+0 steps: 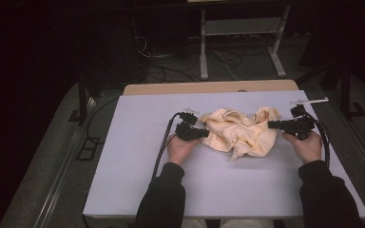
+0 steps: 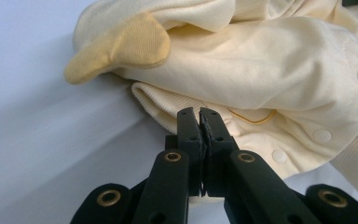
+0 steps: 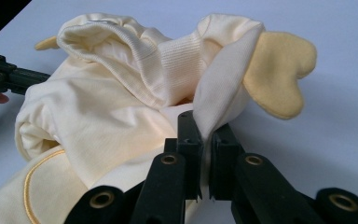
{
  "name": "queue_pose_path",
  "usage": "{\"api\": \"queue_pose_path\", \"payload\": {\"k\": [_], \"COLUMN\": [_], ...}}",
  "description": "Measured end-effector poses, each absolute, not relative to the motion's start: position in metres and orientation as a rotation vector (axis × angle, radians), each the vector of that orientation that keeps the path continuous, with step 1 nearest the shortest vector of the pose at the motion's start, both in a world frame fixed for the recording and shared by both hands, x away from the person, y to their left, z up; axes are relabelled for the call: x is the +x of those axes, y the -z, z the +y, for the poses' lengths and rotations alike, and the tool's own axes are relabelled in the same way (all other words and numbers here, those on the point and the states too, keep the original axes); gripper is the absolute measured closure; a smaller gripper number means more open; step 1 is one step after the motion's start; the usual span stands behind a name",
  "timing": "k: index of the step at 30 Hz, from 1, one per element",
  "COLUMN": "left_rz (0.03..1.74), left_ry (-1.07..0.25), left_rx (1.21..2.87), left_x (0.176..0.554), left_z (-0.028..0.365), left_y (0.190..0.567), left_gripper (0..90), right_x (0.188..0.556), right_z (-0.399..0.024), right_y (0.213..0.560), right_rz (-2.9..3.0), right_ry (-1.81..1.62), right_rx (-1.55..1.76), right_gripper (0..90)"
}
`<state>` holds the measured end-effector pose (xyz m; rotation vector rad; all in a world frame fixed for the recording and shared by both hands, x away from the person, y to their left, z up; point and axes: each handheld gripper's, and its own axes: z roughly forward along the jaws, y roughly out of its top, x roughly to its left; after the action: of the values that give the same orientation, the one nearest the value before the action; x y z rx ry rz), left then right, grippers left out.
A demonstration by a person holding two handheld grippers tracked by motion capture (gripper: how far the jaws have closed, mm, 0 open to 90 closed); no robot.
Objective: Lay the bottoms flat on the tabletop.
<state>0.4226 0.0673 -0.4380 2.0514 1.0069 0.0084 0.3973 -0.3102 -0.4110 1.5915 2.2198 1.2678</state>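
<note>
Both tongs, left (image 1: 204,133) and right (image 1: 272,125), pinch opposite edges of the crumpled cream garment (image 1: 240,131) between them.

Both forearms reach forward; the left gripper (image 1: 200,133) and right gripper (image 1: 272,125) point inward, jaws closed.

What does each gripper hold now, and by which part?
Both hold the cream garment. The left gripper has its jaws shut on a ribbed edge; the right gripper pinches a fold of cloth beside a yellow ear-shaped flap.
</note>
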Motion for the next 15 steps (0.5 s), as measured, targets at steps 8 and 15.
{"api": "queue_pose_path", "payload": {"k": [8, 15], "left_rz": [1.024, 1.091], "left_ry": [-0.045, -0.082], "left_rx": [2.04, 2.007], "left_x": [0.415, 0.405], "left_z": [0.088, 0.133], "left_y": [0.432, 0.426], "left_gripper": [86.8, 86.8], "right_x": [0.397, 0.397], "right_z": [-0.306, -0.289], "right_y": [0.41, 0.409], "right_rz": [2.236, 2.288], "right_ry": [-1.311, -1.319], "right_rx": [1.59, 1.544], "right_gripper": [84.2, 84.2]}}
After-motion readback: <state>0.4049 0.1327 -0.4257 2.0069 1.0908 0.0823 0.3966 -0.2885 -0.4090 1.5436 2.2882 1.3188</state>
